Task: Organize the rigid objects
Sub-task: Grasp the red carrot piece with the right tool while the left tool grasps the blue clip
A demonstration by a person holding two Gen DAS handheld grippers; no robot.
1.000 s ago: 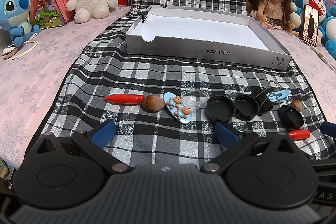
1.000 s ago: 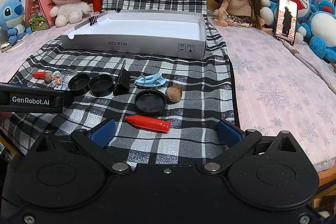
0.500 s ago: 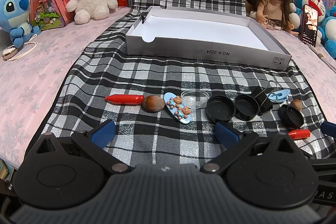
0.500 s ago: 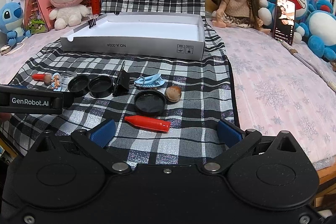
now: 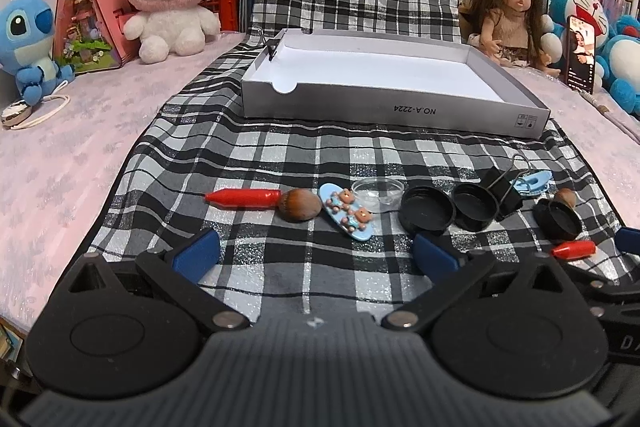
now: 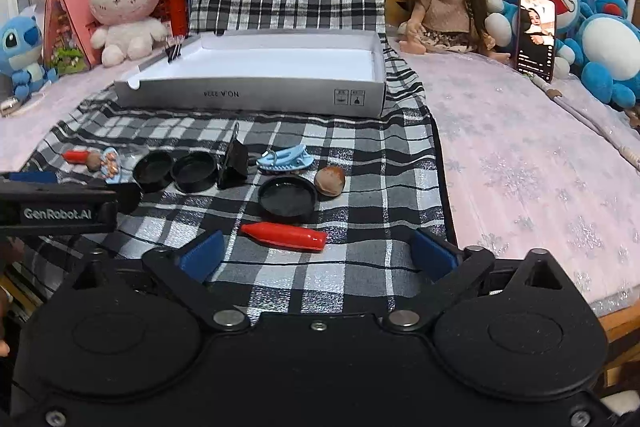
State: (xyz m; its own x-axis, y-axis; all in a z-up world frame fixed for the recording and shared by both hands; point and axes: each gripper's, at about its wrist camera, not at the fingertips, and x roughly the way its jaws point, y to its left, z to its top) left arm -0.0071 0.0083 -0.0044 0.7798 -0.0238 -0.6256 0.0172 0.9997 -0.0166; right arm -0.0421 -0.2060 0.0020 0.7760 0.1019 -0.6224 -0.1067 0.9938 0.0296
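A: What are the grabbers doing?
B: The left gripper is wide apart, holding nothing. The right gripper is closing a little, nothing inside.
A: Next?
B: A red peg, black lids, then the white box.

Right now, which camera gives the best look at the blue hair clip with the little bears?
The left wrist view: the bear hair clip lies near centre, its bears plain, between the nut and the clear dish. The right wrist view shows it small at the far left, partly behind the left gripper.
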